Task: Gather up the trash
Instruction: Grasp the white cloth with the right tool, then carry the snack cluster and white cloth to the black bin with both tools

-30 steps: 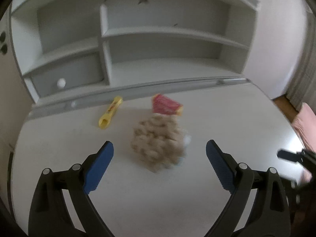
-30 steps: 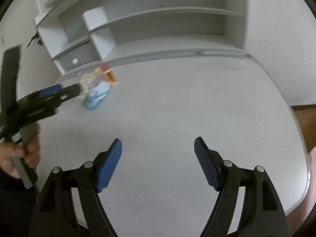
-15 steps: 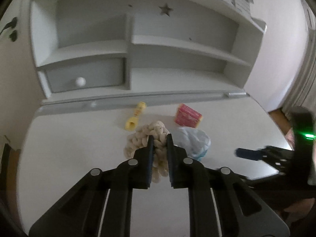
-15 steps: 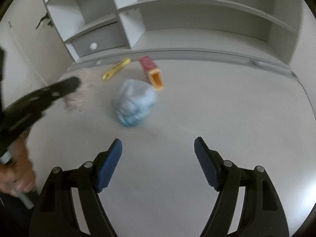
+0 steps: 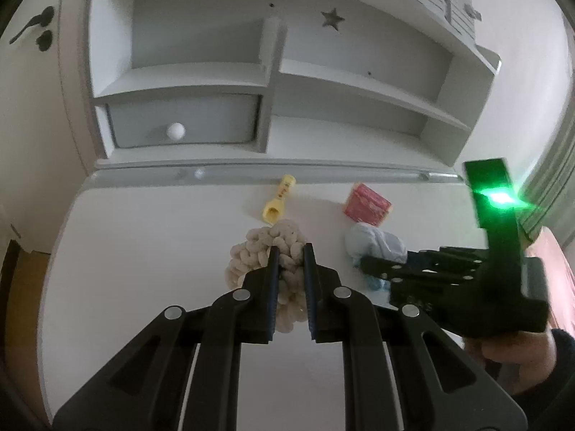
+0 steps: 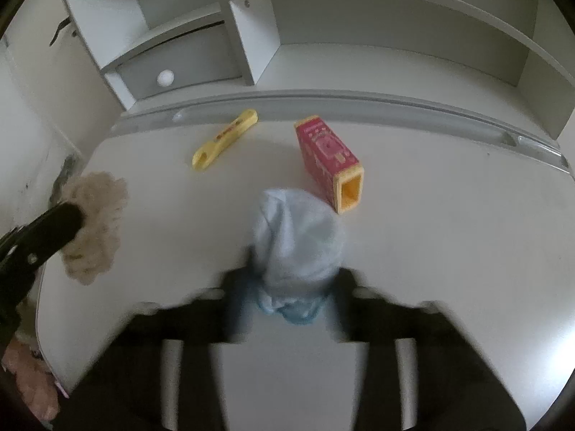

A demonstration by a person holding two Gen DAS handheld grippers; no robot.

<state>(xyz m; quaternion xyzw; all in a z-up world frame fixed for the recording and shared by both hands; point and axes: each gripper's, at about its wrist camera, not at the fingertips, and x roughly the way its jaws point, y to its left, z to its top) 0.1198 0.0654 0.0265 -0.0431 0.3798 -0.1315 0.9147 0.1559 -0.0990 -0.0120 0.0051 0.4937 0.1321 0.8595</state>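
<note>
A white shelving unit (image 5: 273,82) with open compartments rises at the far edge of a white table (image 5: 143,251); in its lower left bay sits a closed drawer (image 5: 183,122) with a round white knob (image 5: 175,130), and a small dark star (image 5: 332,18) marks the back panel.

The left gripper (image 5: 290,262) is clenched on a beige knotted bundle (image 5: 266,248), which bulges out beyond the narrow gap between the blue pads. In the right wrist view the same bundle hangs from the dark fingertip at the table's left edge.

The right gripper (image 6: 287,280) is motion-blurred; its jaws have just been closing, and a crumpled pale blue bag (image 6: 298,237) lies between them, the pads appearing to press its lower end. Seen from the left wrist, this gripper reaches in from the right, a green light (image 5: 499,197) glowing on its body, with the person's hand (image 5: 517,359) gripping its handle.

A pink carton (image 6: 327,158) with an open yellow end lies on the table just beyond the bag, near but apart from it.

A flattened yellow tube (image 6: 224,140) lies close to the shelving unit's base, left of the carton and well apart from the bundle.
</note>
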